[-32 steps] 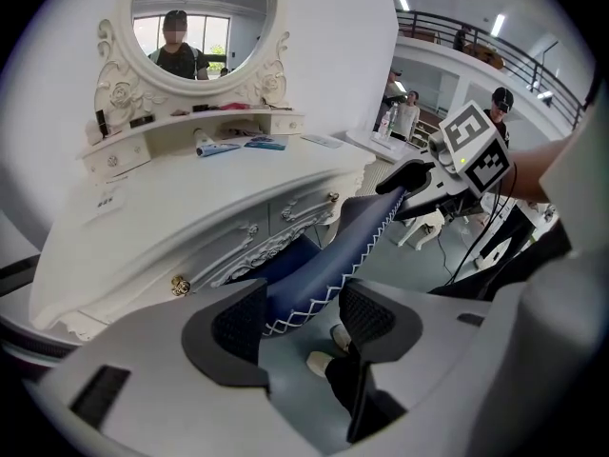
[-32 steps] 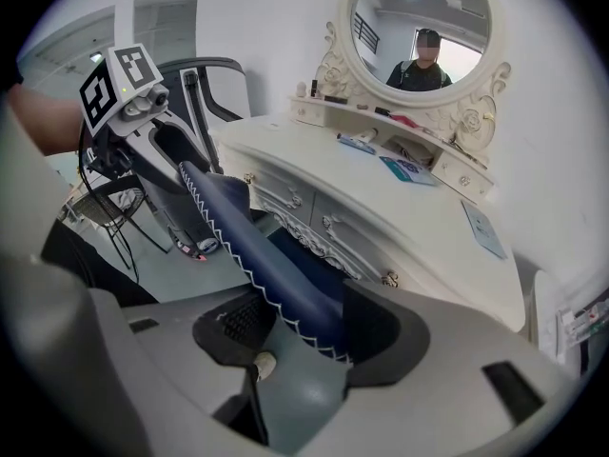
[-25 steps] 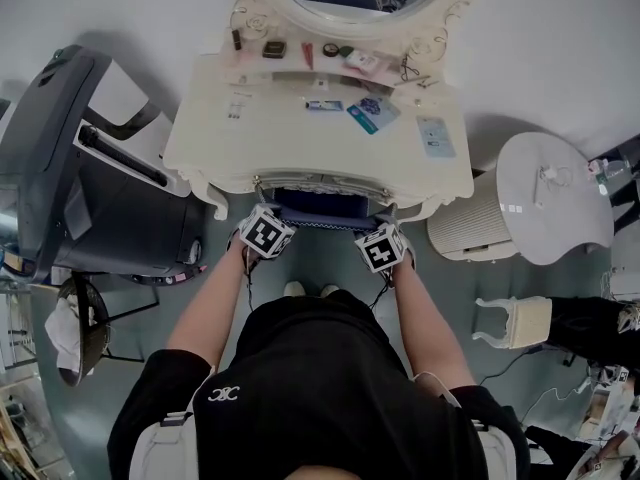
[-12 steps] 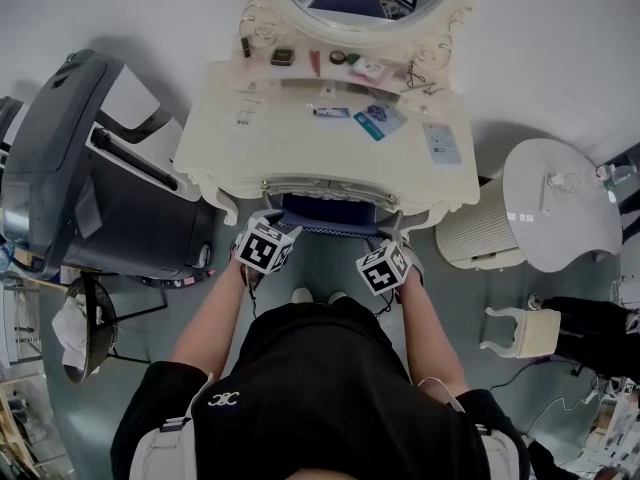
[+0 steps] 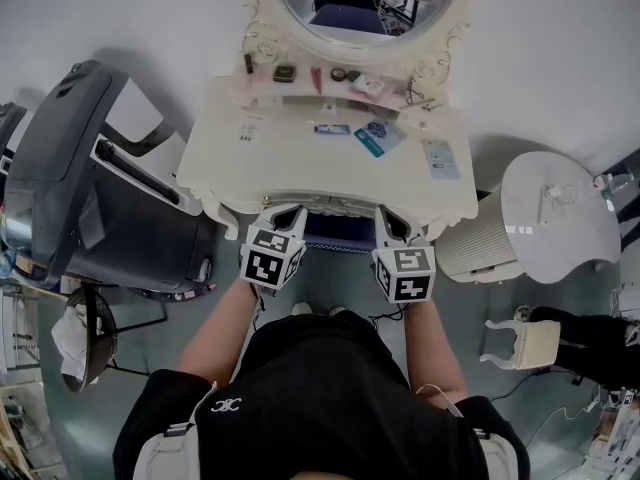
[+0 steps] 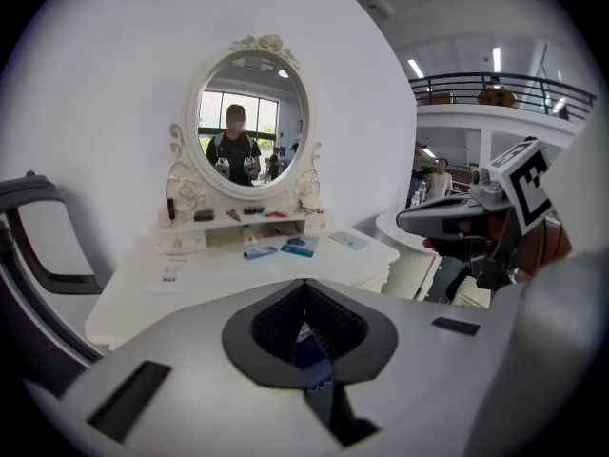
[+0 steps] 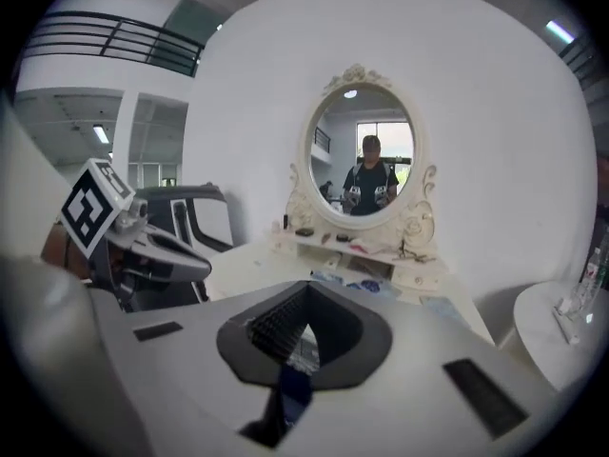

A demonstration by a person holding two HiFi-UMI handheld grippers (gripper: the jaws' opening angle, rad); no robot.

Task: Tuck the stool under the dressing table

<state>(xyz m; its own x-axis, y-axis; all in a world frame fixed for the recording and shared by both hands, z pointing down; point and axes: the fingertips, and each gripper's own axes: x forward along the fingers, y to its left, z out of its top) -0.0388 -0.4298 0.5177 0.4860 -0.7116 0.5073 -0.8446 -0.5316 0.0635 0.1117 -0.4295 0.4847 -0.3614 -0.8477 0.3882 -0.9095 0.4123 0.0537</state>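
Two hand-held grippers, left gripper (image 5: 284,215) and right gripper (image 5: 396,226), were held side by side at the front edge of the dressing table (image 5: 300,163). The jaws of each had just closed, pads pressed flat together with nothing between them. One stool (image 5: 335,230), blue seat, stood tucked under the table's front edge, between the two grippers and clear of both. One oval mirror (image 5: 350,3) stood at the table's back, with small items (image 5: 375,138) scattered on top. One dark grey chair (image 5: 90,188) stood to the left, one round white side table (image 5: 560,208) to the right.
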